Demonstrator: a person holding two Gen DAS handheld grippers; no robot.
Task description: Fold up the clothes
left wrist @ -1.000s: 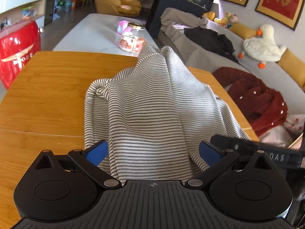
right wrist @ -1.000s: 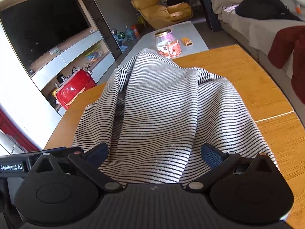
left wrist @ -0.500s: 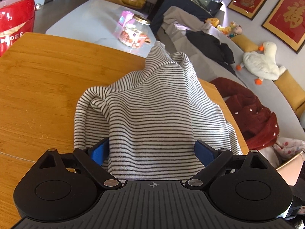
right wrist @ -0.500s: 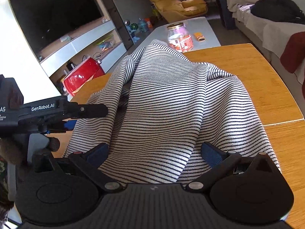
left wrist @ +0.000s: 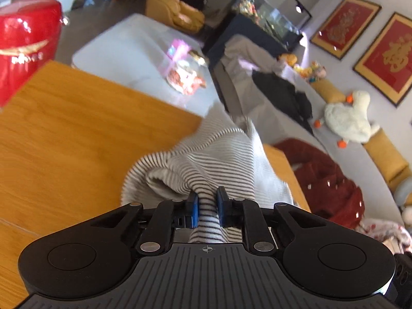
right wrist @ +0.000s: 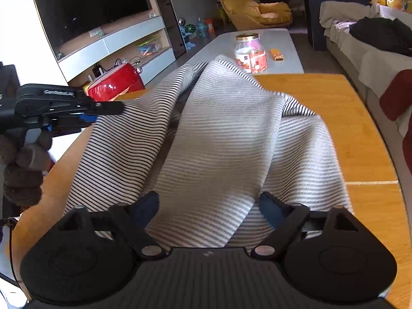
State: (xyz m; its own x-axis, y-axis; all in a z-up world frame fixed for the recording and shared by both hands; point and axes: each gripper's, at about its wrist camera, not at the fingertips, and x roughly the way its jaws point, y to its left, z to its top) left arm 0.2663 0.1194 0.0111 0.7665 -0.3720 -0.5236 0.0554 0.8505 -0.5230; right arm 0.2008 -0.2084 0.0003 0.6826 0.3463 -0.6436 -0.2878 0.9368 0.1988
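Observation:
A black-and-white striped garment [right wrist: 219, 134] lies rumpled across the wooden table [right wrist: 360, 134]. In the left wrist view my left gripper [left wrist: 207, 207] is shut on a bunched fold of the striped garment [left wrist: 221, 159], the blue pads pinching the cloth. From the right wrist view the left gripper [right wrist: 97, 110] shows at the garment's left edge, held by a hand. My right gripper [right wrist: 208, 206] is open, its fingers spread to either side of the near hem, with cloth lying between them.
A candy jar [right wrist: 251, 55] stands on the grey coffee table [right wrist: 283, 41] beyond the far table edge. A red appliance [right wrist: 116, 82] sits left of the table. A sofa with a dark red garment [left wrist: 329, 177] and a plush goose [left wrist: 347, 118] runs along the right.
My left gripper has gone from open to shut on the garment's edge and has pulled the cloth into a bunch. The right gripper stays open at the near hem.

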